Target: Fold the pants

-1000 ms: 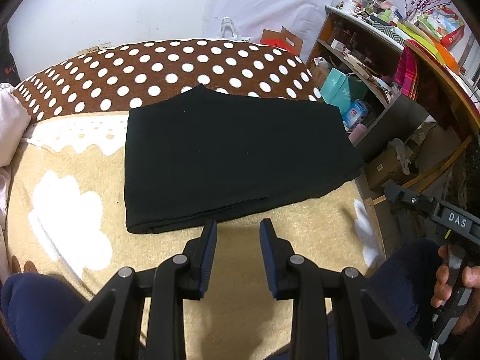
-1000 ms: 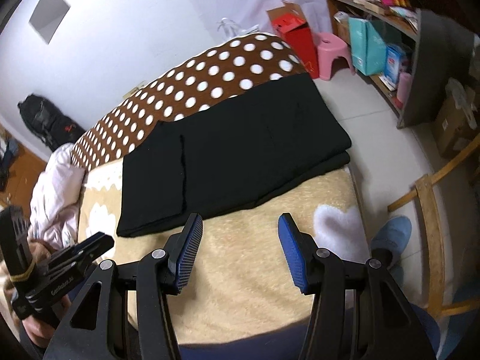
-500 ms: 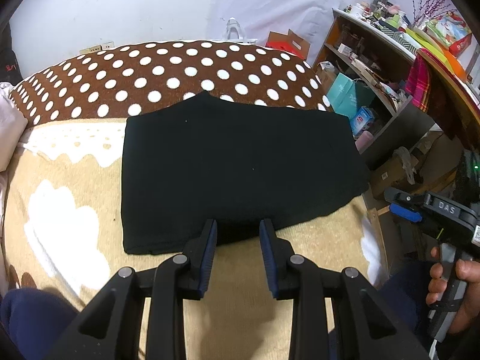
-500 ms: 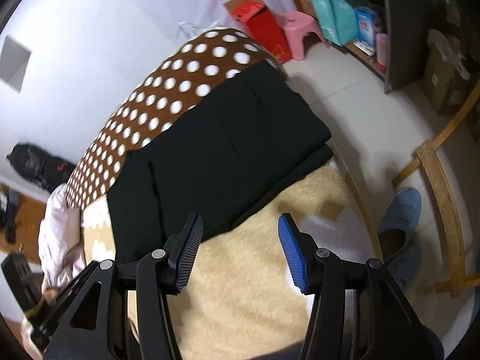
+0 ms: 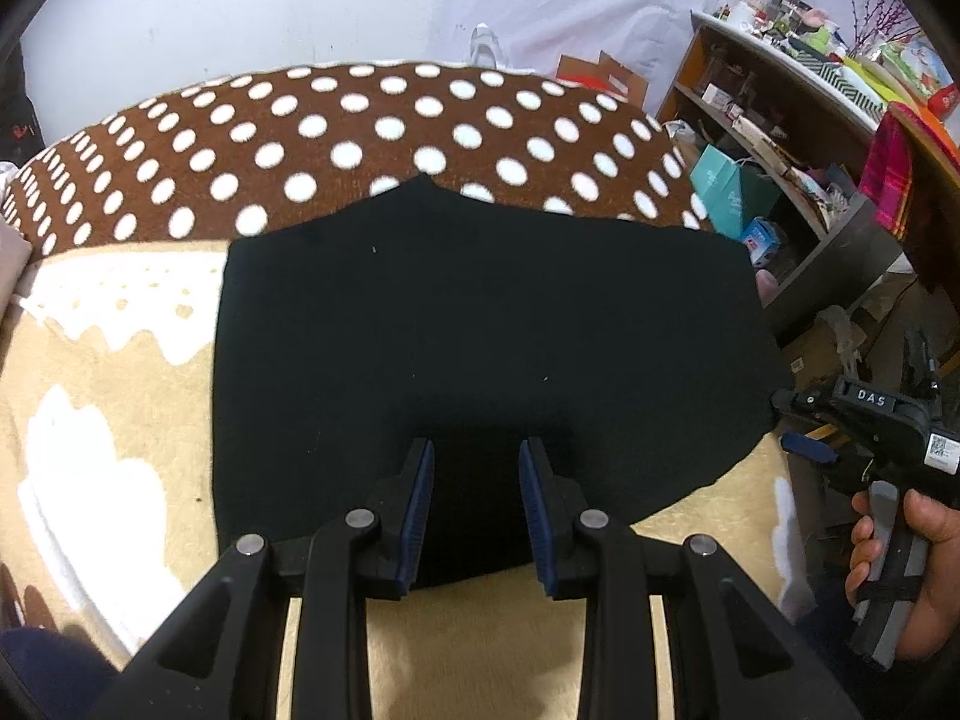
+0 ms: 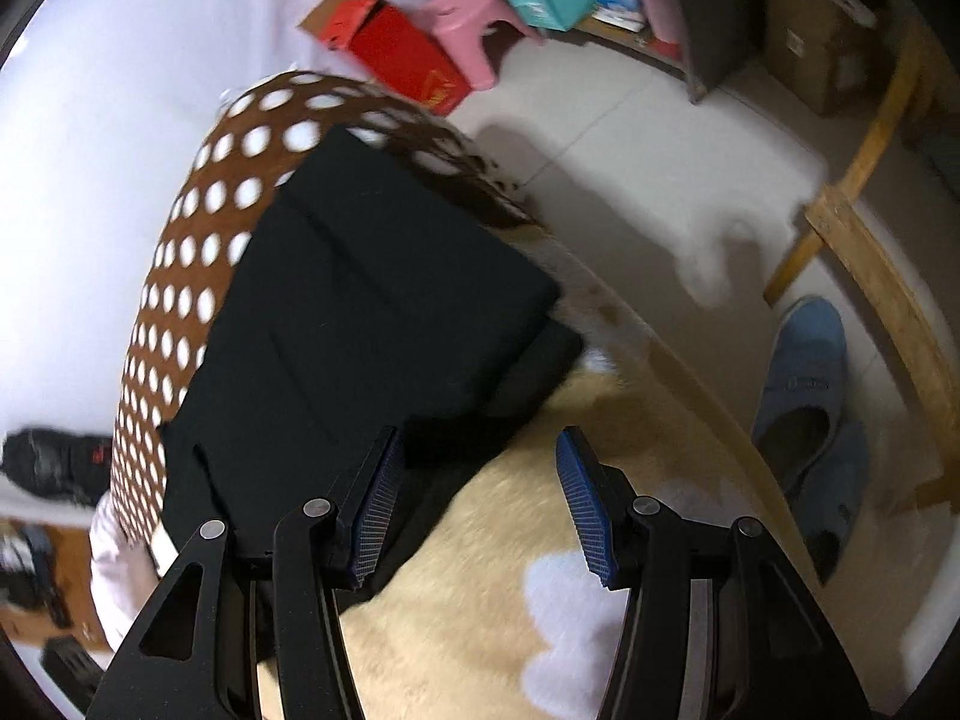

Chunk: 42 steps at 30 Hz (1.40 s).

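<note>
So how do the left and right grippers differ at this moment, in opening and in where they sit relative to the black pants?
The left gripper has its fingers set narrower; the right gripper is spread wider. The left one is over the near edge of the pants, dark cloth showing between its fingers; the right one is at the pants' corner, one finger over cloth, the other over the cream blanket. Both are open, gripping nothing.

Shelf (image 5: pixel 840 222) crowds bed's (image 5: pixel 120 396) right; blanket w/ folded pants (image 5: pixel 480 348) otherwise unobstructed.

Black left claw (image 5: pixel 475 483), blue ribbed pads (image 5: pixel 420 504), silver screws; bare-skinned hand (image 5: pixel 900 564).
</note>
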Available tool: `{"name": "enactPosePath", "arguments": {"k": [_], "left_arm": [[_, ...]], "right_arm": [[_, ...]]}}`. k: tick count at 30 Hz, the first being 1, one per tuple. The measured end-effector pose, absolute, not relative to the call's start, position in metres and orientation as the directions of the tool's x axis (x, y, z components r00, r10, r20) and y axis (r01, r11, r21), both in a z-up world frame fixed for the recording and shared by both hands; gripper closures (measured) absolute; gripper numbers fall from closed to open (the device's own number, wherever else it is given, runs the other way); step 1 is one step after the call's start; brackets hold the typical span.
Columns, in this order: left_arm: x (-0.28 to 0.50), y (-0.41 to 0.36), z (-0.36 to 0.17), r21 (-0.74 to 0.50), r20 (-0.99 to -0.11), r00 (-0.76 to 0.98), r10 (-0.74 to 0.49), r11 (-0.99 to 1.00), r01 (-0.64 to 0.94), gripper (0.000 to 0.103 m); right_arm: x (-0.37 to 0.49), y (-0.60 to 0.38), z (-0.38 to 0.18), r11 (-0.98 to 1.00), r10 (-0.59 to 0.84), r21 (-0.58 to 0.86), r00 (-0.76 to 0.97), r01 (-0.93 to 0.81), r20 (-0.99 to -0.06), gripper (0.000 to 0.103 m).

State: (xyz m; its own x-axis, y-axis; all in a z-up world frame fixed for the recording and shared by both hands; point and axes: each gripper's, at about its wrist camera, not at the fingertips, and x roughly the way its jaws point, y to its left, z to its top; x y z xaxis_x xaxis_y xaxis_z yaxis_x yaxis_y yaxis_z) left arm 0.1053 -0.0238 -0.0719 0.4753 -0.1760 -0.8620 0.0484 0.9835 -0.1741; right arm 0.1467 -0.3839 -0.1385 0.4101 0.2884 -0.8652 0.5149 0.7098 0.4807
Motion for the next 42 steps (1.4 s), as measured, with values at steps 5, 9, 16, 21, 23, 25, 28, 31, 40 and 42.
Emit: {"name": "enactPosePath", "arguments": {"k": [5, 9, 16, 21, 23, 25, 28, 31, 40, 42], "left_arm": [[0.107, -0.026, -0.091, -0.178, -0.880, 0.439, -0.182, 0.983, 0.051, 0.071], [0.106, -0.027, -0.099, -0.178, -0.886, 0.425, -0.183, 0.983, 0.052, 0.071], [0.109, -0.026, -0.104, -0.172, -0.887, 0.426, -0.177, 0.984, 0.051, 0.071], [0.109, -0.026, -0.106, -0.170, -0.887, 0.427, -0.175, 0.984, 0.051, 0.071], [0.109, -0.026, -0.106, -0.166, -0.887, 0.427, -0.174, 0.985, 0.055, 0.071], [0.109, -0.025, -0.106, -0.169, -0.887, 0.428, -0.175, 0.984, 0.053, 0.071], [0.109, -0.026, -0.105, -0.167, -0.887, 0.428, -0.171, 0.985, 0.048, 0.071], [0.108, -0.026, -0.103, -0.186, -0.884, 0.427, -0.188, 0.981, 0.047, 0.071], [0.104, -0.011, -0.086, -0.224, -0.861, 0.466, -0.204, 0.975, 0.013, 0.071], [0.100, -0.005, -0.080, -0.232, -0.854, 0.478, -0.204, 0.973, 0.000, 0.071]], "right_arm": [[0.151, -0.395, -0.151, 0.662, 0.304, 0.533, 0.462, 0.526, -0.833, 0.047], [0.153, -0.402, -0.155, 0.619, 0.324, 0.585, 0.508, 0.524, -0.798, 0.045], [0.153, -0.410, -0.163, 0.533, 0.362, 0.660, 0.563, 0.529, -0.743, 0.045], [0.159, -0.409, -0.160, 0.578, 0.342, 0.637, 0.557, 0.510, -0.756, 0.055], [0.159, -0.404, -0.143, 0.634, 0.305, 0.615, 0.579, 0.469, -0.756, 0.071], [0.161, -0.397, -0.129, 0.694, 0.279, 0.580, 0.583, 0.428, -0.763, 0.075], [0.164, -0.390, -0.122, 0.738, 0.257, 0.536, 0.563, 0.410, -0.785, 0.079], [0.163, -0.386, -0.111, 0.755, 0.261, 0.530, 0.566, 0.386, -0.782, 0.081], [0.171, -0.339, -0.038, 0.863, 0.298, 0.479, 0.601, 0.162, -0.741, 0.083], [0.174, -0.327, -0.029, 0.876, 0.307, 0.465, 0.600, 0.124, -0.739, 0.083]]}}
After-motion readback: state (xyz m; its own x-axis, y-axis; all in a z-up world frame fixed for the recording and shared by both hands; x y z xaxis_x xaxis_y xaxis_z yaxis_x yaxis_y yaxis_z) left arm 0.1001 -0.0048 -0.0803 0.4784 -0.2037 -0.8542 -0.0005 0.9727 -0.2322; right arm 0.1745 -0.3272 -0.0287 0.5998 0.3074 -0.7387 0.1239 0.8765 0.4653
